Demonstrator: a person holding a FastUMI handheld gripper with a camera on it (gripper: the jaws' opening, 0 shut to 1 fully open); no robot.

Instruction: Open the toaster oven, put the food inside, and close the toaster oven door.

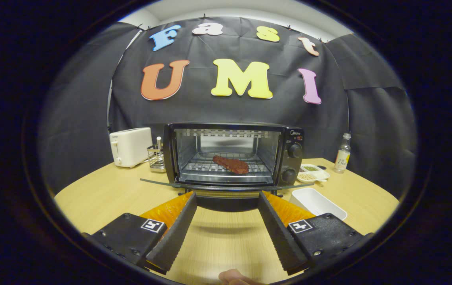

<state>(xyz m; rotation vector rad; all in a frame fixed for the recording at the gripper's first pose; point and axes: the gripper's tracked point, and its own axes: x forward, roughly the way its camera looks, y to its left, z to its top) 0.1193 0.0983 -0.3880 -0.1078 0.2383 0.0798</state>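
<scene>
Gripper (226, 198) spread wide and empty, its fingertips just under the front edge of the dropped door (226, 187); toaster oven (234, 154) stands open on the bench (103, 194), and the food (230, 164) lies on the rack inside; white tray (318, 202) sits beside the right finger

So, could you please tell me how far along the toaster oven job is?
Done: the toaster oven is open and the food lies on its rack. In hand: the tongs are open, empty, just below the lowered door. Left: closing that door.
</scene>
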